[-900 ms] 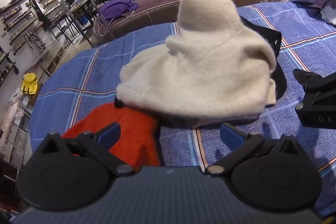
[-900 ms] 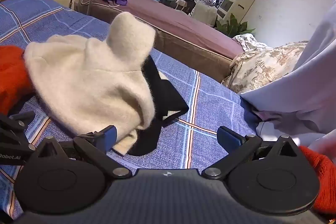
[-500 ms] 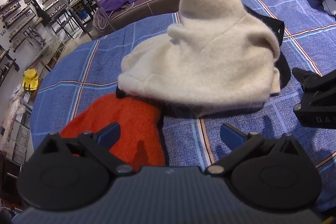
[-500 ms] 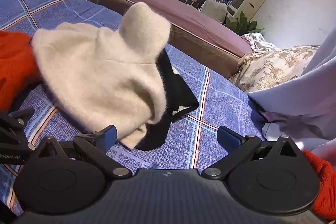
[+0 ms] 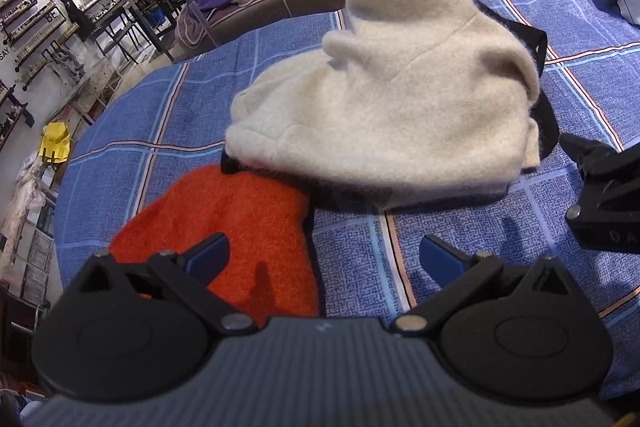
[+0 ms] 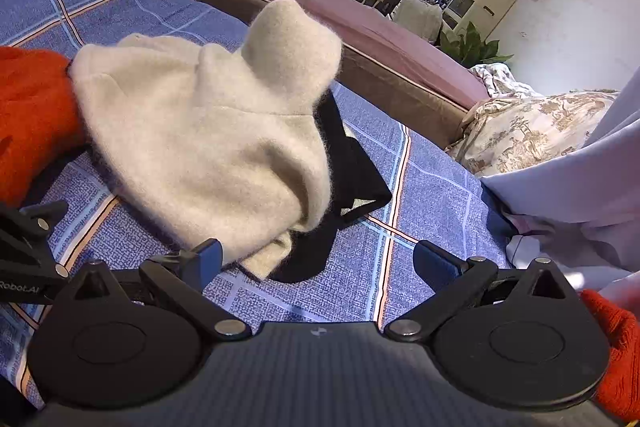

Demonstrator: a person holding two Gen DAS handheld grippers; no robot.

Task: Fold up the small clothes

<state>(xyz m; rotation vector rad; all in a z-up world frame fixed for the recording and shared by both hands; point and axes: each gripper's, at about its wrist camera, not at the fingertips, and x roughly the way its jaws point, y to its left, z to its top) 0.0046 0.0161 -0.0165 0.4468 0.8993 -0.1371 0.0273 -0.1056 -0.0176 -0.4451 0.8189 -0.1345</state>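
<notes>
while both grippers hang released, left gripper (image 5: 322, 259) over orange knit (image 5: 224, 227), right gripper (image 6: 316, 263) near cream sweater (image 6: 200, 147) heaped on blue bedspread (image 6: 420, 195): nothing folded yet, judging by the heap.

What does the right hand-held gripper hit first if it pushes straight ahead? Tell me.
Most likely the fuzzy cream knit garment: the right hand-held gripper, jaws open and empty, points down at the blue plaid bedsheet near the garment's front hem, by the black cloth underneath. Depth is uncertain.
</notes>
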